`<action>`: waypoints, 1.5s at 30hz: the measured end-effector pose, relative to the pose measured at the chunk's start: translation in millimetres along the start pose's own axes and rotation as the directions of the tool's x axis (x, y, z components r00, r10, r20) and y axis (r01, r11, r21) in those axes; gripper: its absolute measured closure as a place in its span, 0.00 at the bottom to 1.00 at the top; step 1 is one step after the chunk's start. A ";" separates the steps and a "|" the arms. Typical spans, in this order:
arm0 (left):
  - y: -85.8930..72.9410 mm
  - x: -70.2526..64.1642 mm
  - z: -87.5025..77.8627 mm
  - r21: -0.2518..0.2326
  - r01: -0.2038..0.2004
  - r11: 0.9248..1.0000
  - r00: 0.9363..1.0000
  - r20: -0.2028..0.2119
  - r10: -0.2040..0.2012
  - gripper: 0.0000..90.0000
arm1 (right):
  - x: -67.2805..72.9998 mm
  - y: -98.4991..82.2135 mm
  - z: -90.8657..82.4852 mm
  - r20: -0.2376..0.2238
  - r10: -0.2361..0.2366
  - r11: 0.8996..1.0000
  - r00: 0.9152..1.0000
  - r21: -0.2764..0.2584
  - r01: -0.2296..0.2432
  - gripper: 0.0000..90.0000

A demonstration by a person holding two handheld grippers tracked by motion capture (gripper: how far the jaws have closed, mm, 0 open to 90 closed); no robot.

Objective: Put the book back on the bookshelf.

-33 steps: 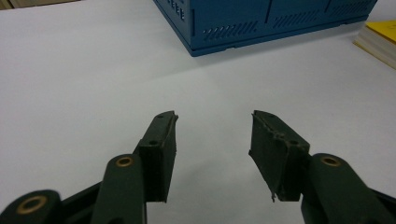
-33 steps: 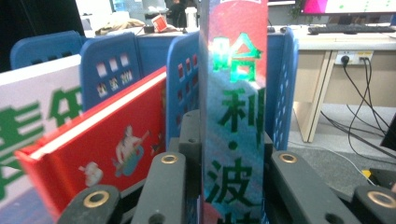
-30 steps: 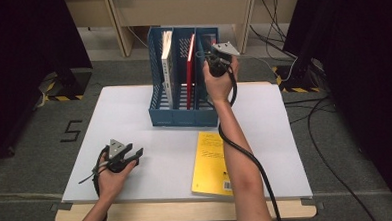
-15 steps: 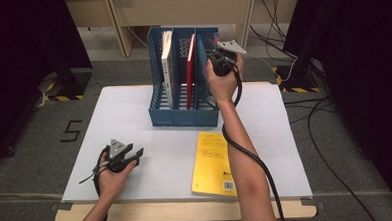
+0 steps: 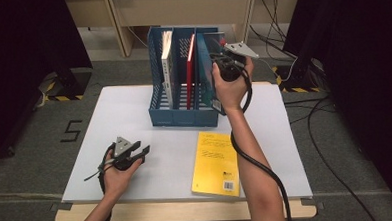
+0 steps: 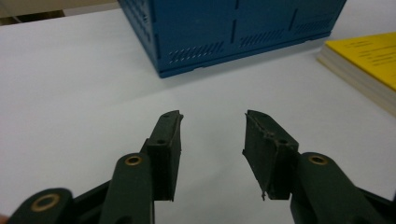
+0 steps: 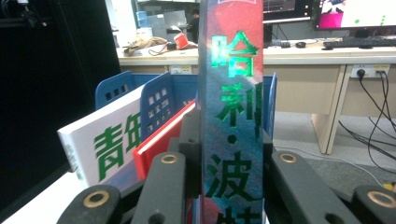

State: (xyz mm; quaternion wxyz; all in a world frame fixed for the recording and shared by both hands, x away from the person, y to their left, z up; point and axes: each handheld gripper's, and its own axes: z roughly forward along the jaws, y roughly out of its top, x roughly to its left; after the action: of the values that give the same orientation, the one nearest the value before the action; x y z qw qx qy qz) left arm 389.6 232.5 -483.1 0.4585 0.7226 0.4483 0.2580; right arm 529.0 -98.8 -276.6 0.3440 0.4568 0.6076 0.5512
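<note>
A: What sat in the blue plastic file rack [image 5: 184, 116]?
B: A white book [image 5: 167, 66] left, a red book [image 5: 191, 70] middle.
A: The grippers?
B: The right gripper [image 5: 221, 64] clamped the dark, green-lettered book [image 5: 207, 70], seemingly above the right slot. The left gripper [image 6: 212, 140], near-left, had been closing, half-wide, empty.

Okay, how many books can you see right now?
4. A white book and a red book stand in the blue file rack, a dark blue book is clamped in the right gripper at the rack, and a yellow book lies on the table. Others may be hidden.
</note>
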 end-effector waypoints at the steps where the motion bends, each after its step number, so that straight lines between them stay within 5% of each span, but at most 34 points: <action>1: 4.1 -2.9 1.8 -0.002 -0.004 1.000 1.000 0.010 0.004 0.64 | 1.0 -0.1 -3.8 -0.002 -0.005 1.000 1.000 0.001 0.005 0.83; 8: 41.4 -24.5 18.4 -0.036 -0.017 0.999 0.995 0.093 0.020 0.74 | 0.2 -1.9 -28.6 -0.041 0.003 1.000 0.999 0.002 -0.003 0.83; 18: 77.0 -47.1 36.6 -0.051 -0.049 0.997 0.987 0.148 0.056 0.80 | 0.1 -3.0 -56.7 -0.070 0.003 0.999 0.998 -0.031 -0.006 0.83; 30: 91.9 -63.9 51.9 -0.066 -0.020 0.998 0.982 0.184 0.032 0.82 | 1.8 -4.8 -91.3 -0.108 0.005 0.998 0.994 -0.062 -0.011 0.83; 36: 99.6 -64.4 57.2 -0.069 0.014 0.998 0.982 0.191 0.000 0.87 | 4.9 -12.9 -101.1 -0.130 -0.003 0.999 0.992 -0.043 -0.003 0.83; 45: 107.4 -63.8 60.4 -0.068 0.011 0.998 0.982 0.190 0.002 0.90 | 14.1 -26.4 -113.4 -0.158 -0.010 0.999 0.987 -0.032 0.005 0.83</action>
State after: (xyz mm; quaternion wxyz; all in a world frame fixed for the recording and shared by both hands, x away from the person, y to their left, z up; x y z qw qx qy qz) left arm 451.5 130.9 -411.6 0.5242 0.7268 0.3951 0.2022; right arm 415.0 -125.3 -283.7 0.3042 0.4039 0.6259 0.5938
